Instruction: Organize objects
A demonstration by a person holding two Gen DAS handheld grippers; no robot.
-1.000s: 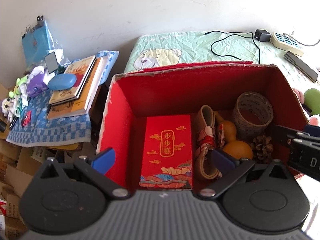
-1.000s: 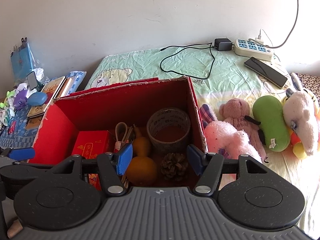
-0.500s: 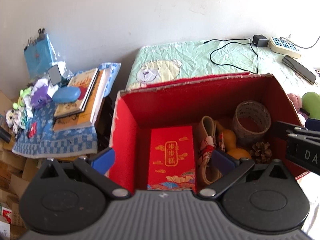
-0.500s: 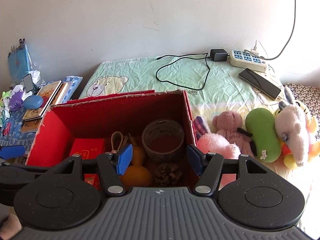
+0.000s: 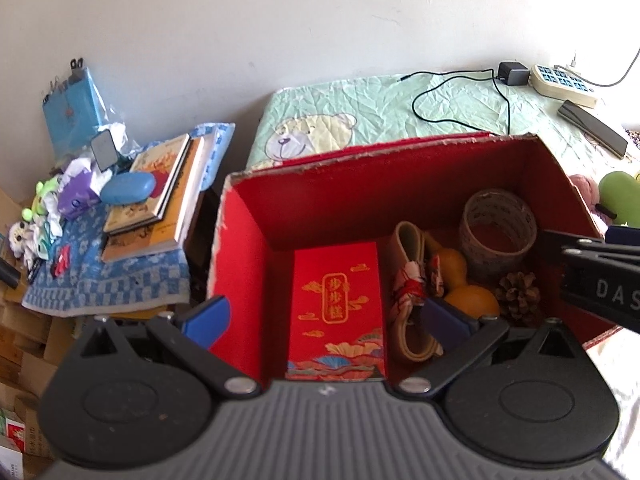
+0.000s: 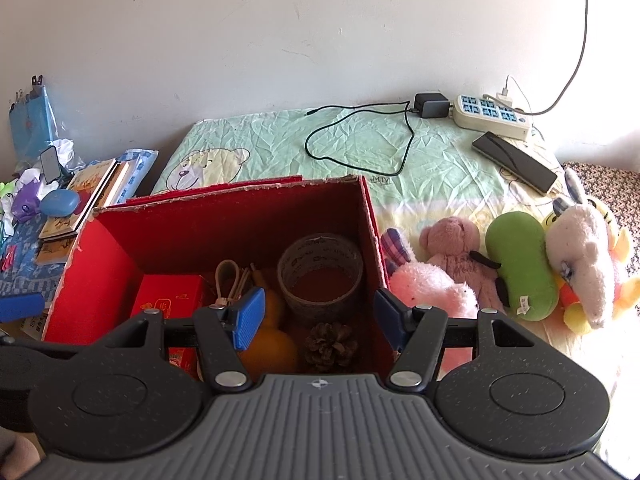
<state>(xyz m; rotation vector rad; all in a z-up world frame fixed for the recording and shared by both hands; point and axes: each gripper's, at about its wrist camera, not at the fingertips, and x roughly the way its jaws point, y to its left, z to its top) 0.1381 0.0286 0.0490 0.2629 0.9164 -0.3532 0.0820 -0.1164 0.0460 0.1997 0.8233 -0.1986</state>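
An open red cardboard box [image 5: 240, 248] [image 6: 100, 264] stands on the bed. Inside lie a red gift packet [image 5: 336, 304] [image 6: 164, 304], a looped strap [image 5: 408, 280], an orange gourd [image 5: 470, 296] [image 6: 268, 346], a tape roll [image 5: 498, 232] [image 6: 320, 276] and a pine cone [image 5: 518, 300] [image 6: 330, 346]. My left gripper [image 5: 326, 318] hangs open above the box's near left side, nothing between its fingers. My right gripper [image 6: 318, 316] is open over the near right part, above the pine cone, also holding nothing.
Plush toys [image 6: 520, 268] lie on the bed right of the box. A power strip [image 6: 492, 116], a charger cable [image 6: 360, 140] and a phone [image 6: 514, 162] sit at the back. Books [image 5: 156, 196] and small items rest on a blue checked cloth [image 5: 112, 280] to the left.
Both grippers have pulled back and up from the box, so it looks smaller and lower in both views. Both stayed open; the box contents did not move.
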